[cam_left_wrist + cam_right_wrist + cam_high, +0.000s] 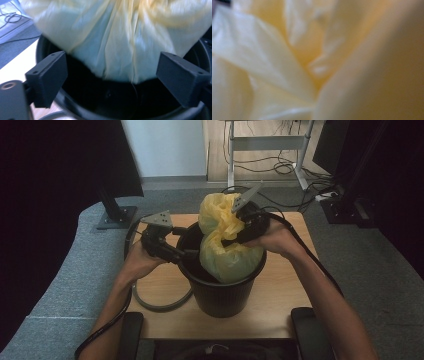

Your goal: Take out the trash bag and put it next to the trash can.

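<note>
The right tongs (239, 232) pinch the yellow bag (227, 255) over the bin (220, 292) (left tongs (192, 254) gape empty), likely lifting it out next.

My high view looks forward and down from my side of the table (280, 312), with the black bin (220, 292) near the middle of the frame and the floor beyond along the top. My left gripper view sits close at the bin's rim, looking across it at the yellow bag (117, 37) filling the upper frame. My right gripper view is pressed so near the bag that it blurs. All three share the bag.
</note>
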### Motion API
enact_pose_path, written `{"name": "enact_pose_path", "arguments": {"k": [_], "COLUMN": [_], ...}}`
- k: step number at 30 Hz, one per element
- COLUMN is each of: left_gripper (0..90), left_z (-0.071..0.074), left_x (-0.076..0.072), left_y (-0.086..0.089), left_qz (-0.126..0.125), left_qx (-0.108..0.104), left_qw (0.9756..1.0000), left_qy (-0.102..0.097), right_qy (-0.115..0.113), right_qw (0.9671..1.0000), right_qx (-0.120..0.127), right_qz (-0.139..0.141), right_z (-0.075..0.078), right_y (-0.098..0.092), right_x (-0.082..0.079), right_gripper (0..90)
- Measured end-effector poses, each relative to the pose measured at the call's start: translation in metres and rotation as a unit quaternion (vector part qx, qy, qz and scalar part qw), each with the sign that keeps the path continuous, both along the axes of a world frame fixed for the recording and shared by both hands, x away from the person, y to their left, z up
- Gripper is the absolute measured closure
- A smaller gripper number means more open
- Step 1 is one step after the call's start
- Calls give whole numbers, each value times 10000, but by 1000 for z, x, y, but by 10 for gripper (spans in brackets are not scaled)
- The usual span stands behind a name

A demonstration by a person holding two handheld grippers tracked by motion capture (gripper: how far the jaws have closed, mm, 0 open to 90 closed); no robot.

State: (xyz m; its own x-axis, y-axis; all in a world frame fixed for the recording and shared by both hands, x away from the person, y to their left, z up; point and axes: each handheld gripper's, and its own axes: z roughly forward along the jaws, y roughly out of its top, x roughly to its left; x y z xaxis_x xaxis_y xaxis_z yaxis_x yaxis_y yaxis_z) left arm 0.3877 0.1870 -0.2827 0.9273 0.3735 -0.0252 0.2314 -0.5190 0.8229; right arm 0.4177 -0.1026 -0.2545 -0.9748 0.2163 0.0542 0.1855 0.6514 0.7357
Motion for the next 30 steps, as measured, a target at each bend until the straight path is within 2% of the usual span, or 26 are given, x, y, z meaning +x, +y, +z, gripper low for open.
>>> {"name": "enact_pose_path", "arguments": {"k": [6,11,15,18,23,26,30], "left_gripper": [0,0,0,0,0,0,0], "left_z": [-6,-16,-24,-32,-48,-59,-73], "left_x": [-5,-9,-10,-10,-10,-9,-8], "left_y": [17,33,44,50,59,61,63], "left_qz": [189,346,446,557,708,820,903], "left_qx": [0,-18,-74,-9,-72,8,10], "left_qw": [9997,9993,9989,9984,9974,9966,9959], "left_qy": [-124,-146,-91,-97,-86,-125,-68], "right_qy": [-72,-134,-205,-260,-346,-374,-418], "right_qw": [9999,9997,9995,9993,9987,9984,9979], "right_qx": [48,51,54,64,16,11,-9], "right_qz": [-120,-191,-227,-274,-368,-415,-486], "right_z": [16,27,36,42,51,55,59], "right_y": [-9,-13,-16,-18,-22,-25,-29], "right_x": [3,3,3,3,3,3,3], "right_gripper": [739,737,735,734,732,730,729]}}
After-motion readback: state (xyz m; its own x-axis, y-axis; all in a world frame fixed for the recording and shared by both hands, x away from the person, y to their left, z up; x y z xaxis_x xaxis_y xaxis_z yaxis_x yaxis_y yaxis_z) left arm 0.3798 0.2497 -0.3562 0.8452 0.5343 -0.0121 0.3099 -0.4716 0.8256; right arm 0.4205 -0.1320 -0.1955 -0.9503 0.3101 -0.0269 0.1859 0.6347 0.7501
